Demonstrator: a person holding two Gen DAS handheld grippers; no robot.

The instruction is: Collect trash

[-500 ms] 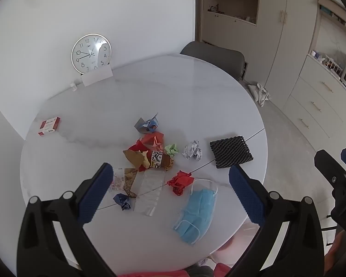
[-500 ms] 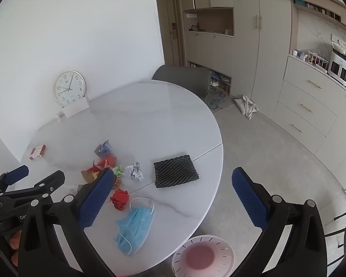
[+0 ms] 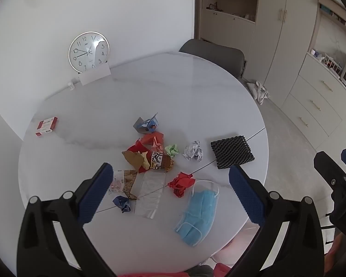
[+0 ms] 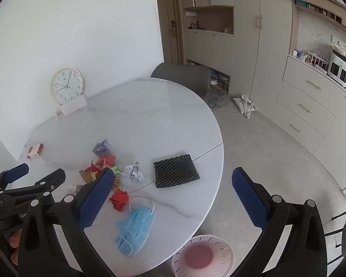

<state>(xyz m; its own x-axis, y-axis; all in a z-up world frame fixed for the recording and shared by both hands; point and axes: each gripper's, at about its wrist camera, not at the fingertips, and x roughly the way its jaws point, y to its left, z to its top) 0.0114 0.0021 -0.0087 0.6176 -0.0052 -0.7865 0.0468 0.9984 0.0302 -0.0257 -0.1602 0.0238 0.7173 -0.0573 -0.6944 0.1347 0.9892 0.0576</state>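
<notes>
Lying on round table (image 3: 196,87), 1 blue mask (image 3: 199,214), 1 black mesh pad (image 3: 231,151), 1 clock (image 3: 88,52)

Blue mask (image 3: 197,214); red paper wad (image 3: 181,182); black mesh pad (image 3: 231,151); white marbled table (image 3: 150,97); pink bin (image 4: 203,256).

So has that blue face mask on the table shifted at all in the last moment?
No. The blue face mask lies in the same spot beside the red paper ball, near the table edge.

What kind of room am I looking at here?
Most likely a home dining area by a kitchen: a round marble-look table with a chair, built-in cupboards, and a small countertop oven.
</notes>
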